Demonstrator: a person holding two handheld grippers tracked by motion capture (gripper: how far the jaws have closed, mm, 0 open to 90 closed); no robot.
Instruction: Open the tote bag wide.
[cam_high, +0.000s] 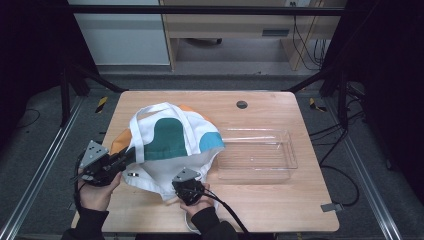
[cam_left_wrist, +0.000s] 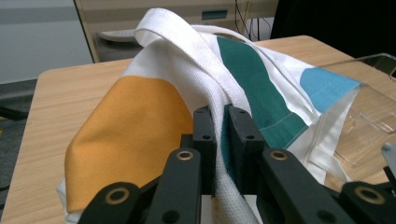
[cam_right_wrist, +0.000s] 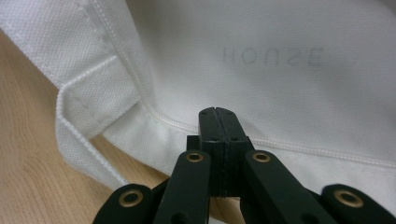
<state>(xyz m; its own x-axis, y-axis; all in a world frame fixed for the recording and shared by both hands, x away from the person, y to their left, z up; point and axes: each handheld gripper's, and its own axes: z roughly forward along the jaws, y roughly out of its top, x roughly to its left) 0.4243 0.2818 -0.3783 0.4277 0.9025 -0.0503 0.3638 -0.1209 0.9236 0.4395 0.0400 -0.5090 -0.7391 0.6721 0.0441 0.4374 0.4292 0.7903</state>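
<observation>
High view: a cloth bag (cam_high: 170, 147) lies left of centre on the wooden table (cam_high: 280, 210), white with orange, green and blue patches; an empty clear plastic tray (cam_high: 257, 155) sits just right of it, touching its blue corner.
High view, grippers: left gripper (cam_high: 131, 156) at the bag's left edge, right gripper (cam_high: 186, 196) at its near hem, lower centre of the frame.
Left gripper view: jaws almost together, pinching the bag's white woven strap (cam_left_wrist: 205, 60); orange patch at left, green band and blue corner at right, tray at the far right edge.
Right gripper view: jaws fully closed, tips lying on the bag's seamed white hem; whether cloth is caught between them, I cannot tell. Faint mirrored lettering shows through the cloth, upper right.
</observation>
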